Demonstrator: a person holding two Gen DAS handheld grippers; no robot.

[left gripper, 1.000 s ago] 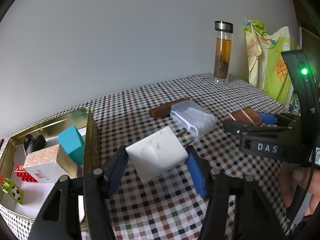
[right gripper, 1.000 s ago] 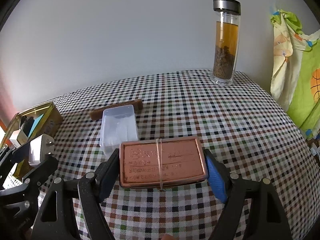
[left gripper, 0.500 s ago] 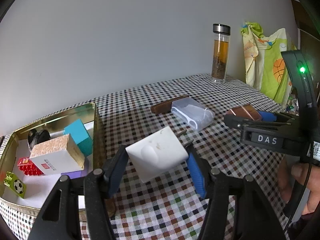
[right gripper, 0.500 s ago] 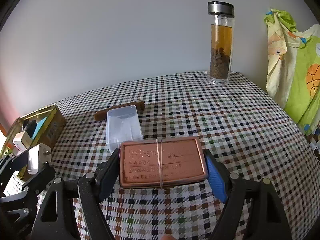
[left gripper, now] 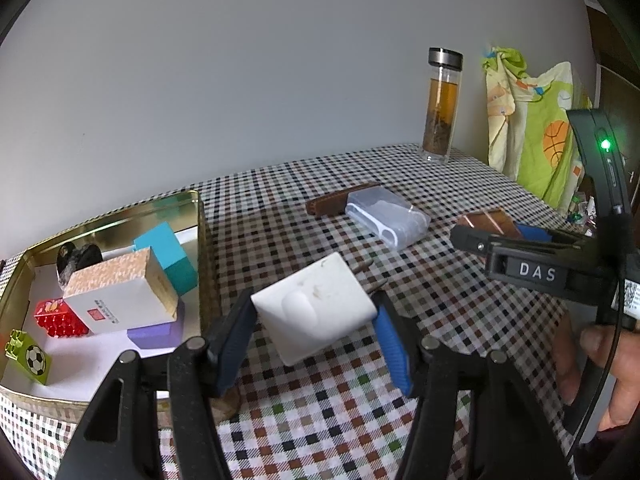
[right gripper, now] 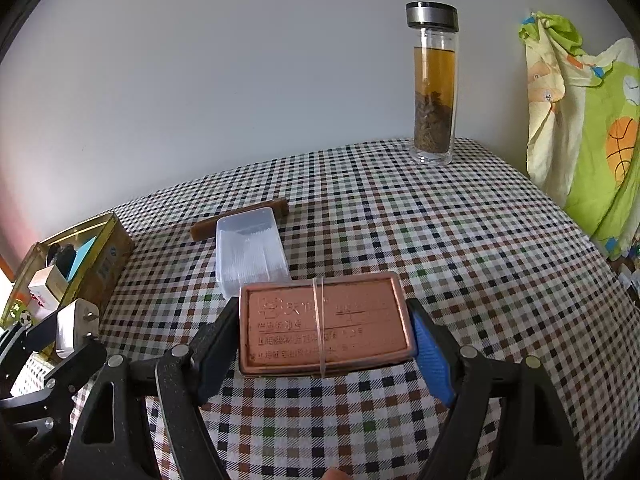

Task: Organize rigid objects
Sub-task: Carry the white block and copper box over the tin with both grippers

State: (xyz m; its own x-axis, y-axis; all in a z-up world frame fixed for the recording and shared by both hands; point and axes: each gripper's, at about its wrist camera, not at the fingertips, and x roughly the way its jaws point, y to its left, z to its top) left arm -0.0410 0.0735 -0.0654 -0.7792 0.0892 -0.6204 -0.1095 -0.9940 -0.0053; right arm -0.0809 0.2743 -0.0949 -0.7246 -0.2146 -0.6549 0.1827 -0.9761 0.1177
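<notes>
Between the fingers of the left hand-held gripper [left gripper: 314, 334] sat a white plug adapter [left gripper: 314, 312], tilted, w/ its metal prongs pointing away toward the checkered surface [left gripper: 440, 300]. Jaws were closed onto its 2 sides, so it was clamped and carried above the cloth, just right of the gold tin [left gripper: 120, 216]. Right hand-held gripper [right gripper: 324, 330] was likewise closed on a copper-coloured flat tin [right gripper: 324, 328] w/ 1 rubber band round its middle, lid facing up, raised off the surface.

Inside the gold tin: 1 teal box [left gripper: 168, 252], 1 white-and-gold box [left gripper: 120, 292] lying over 1 purple block [left gripper: 156, 334], 1 red studded brick [left gripper: 60, 318], 1 green brick w/ a football print [left gripper: 28, 356], and 1 dark object at the back, too unclear to name.

Farther out on the surface lay 1 clear plastic case [right gripper: 250, 252] and 1 brown bar [right gripper: 240, 224] touching its far end, approx. midway btwn the tin and the 1 glass tea bottle [right gripper: 434, 84] standing upright near the wall. 1 green-yellow cloth [right gripper: 588, 128] hung at the right edge.
</notes>
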